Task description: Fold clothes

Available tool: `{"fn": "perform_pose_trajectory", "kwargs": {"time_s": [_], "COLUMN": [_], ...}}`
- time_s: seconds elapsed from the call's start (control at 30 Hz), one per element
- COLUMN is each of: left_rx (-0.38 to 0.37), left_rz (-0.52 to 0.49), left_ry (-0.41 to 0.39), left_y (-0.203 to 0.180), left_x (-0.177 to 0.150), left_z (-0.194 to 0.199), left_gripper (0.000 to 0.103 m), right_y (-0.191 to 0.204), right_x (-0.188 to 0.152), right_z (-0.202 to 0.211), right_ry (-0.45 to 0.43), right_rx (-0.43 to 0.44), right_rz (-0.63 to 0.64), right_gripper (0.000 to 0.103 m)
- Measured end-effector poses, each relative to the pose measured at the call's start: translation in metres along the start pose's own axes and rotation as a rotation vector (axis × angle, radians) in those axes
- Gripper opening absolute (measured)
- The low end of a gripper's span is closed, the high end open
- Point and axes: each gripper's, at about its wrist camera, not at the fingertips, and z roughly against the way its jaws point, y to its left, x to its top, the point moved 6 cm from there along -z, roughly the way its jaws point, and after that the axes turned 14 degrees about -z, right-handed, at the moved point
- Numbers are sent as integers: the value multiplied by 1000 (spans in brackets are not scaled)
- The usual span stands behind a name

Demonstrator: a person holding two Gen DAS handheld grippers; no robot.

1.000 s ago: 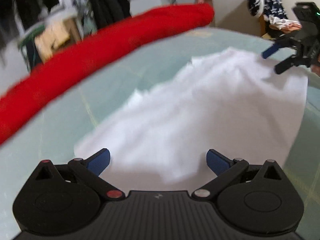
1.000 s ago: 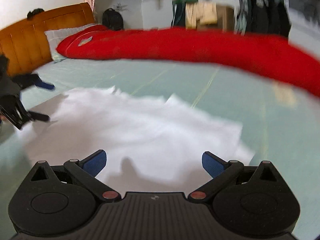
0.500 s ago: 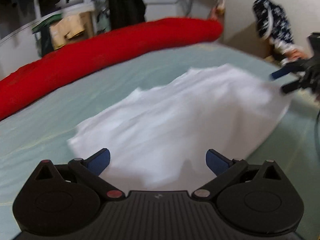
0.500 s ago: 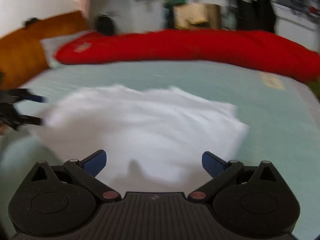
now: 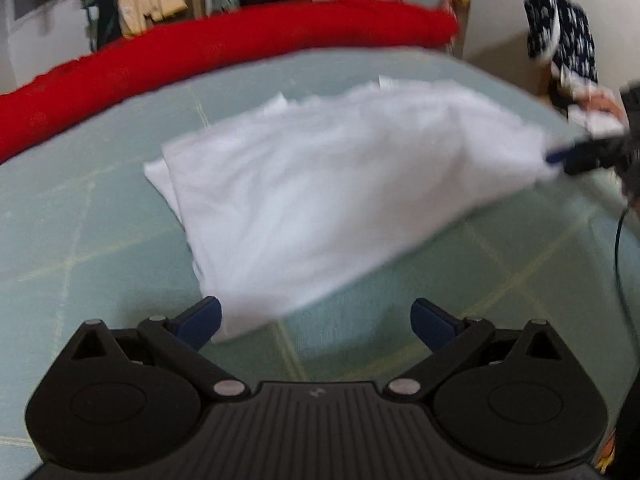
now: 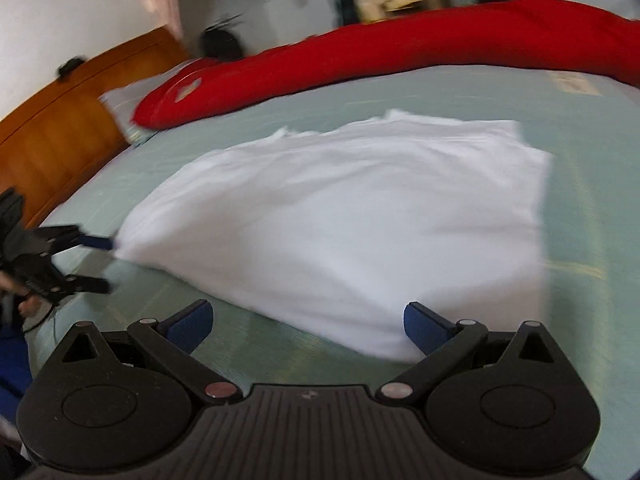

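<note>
White shirt (image 5: 340, 184) lies flat on the green bed (image 5: 80, 220), just ahead of both jaws. Left gripper (image 5: 316, 320) and right gripper (image 6: 306, 322) have their jaws wide apart, holding nothing.

Garment (image 5: 340, 184): plain white, no print visible.
Sheet (image 5: 80, 240): pale green, thin yellowish grid lines.
Bolster (image 6: 400, 56): solid bright red.
Headboard (image 6: 52, 140): orange-brown wood.
Left gripper (image 5: 316, 320): black body, blue fingertip pads.
Right gripper (image 6: 306, 322): black body, blue pads.
Hanging cloth (image 5: 560, 36): dark navy, white speckled pattern.
</note>
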Motion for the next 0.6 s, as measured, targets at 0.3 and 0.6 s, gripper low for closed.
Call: {"fn": "perform_pose_trajectory", "kwargs": {"time_s": [0.3, 0.6], "left_rx": [-191, -143], "left_rz": [113, 292], "left_ry": [-146, -40], "left_y": [-19, 13], "left_x": [55, 46], "left_z": [-32, -46], "left_gripper": [100, 100], "right_y": [44, 129], "right_x": [9, 2], "right_z": [-21, -78], "right_ry": [6, 91], "right_rx": [158, 324], "right_rz": [7, 219], "right_gripper": [103, 103]}}
